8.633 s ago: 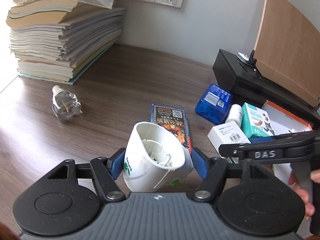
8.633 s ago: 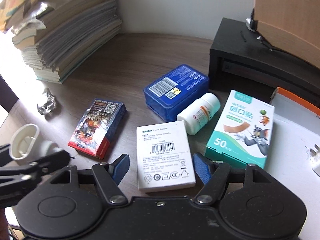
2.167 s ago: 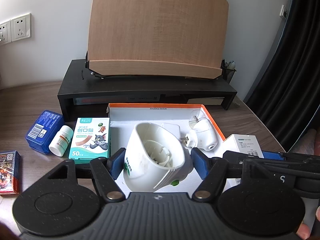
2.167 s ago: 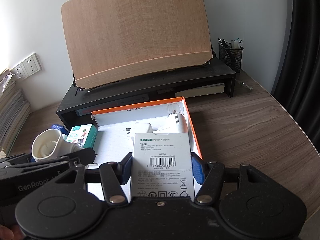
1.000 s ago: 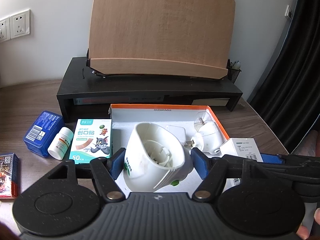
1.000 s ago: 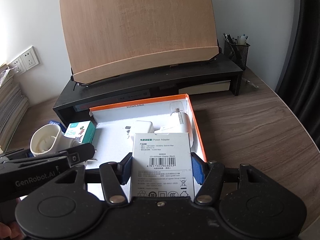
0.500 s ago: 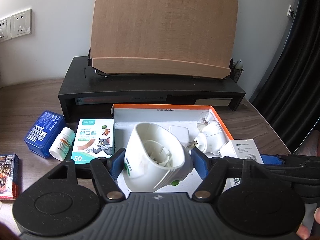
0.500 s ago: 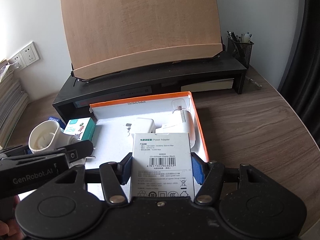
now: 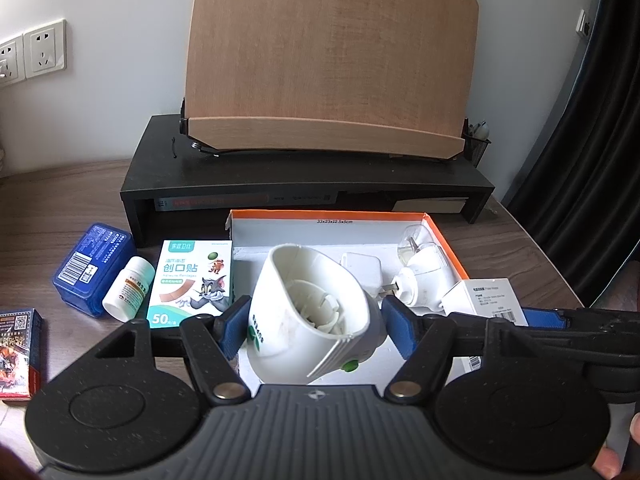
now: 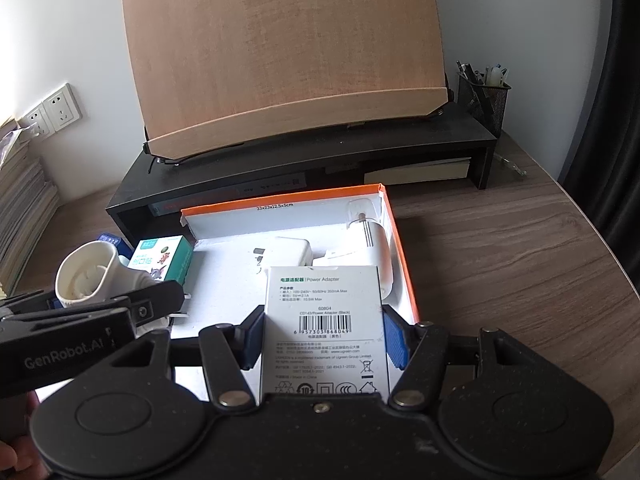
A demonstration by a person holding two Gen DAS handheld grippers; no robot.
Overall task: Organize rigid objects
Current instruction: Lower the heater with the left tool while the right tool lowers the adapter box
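Note:
My left gripper (image 9: 314,330) is shut on a white plug-in device (image 9: 310,316) with a green button, held above the near left part of the orange-rimmed white box (image 9: 328,213). My right gripper (image 10: 324,338) is shut on a white power adapter box (image 10: 324,320), held over the box's near right part (image 10: 406,264). Inside the box lie a white charger (image 10: 286,254) and a white plug-in vaporizer (image 10: 370,240). The left gripper with its device (image 10: 86,276) shows at the left of the right wrist view.
Left of the box on the wooden desk lie a bandage carton (image 9: 190,282), a white pill bottle (image 9: 128,288), a blue case (image 9: 92,262) and a card pack (image 9: 16,354). Behind stands a black riser (image 9: 304,184) bearing a wooden board (image 9: 328,60). A pen cup (image 10: 484,94) stands at right.
Over the last half second both grippers have moved slightly toward the box, which looks a little nearer. Both holds are unchanged.

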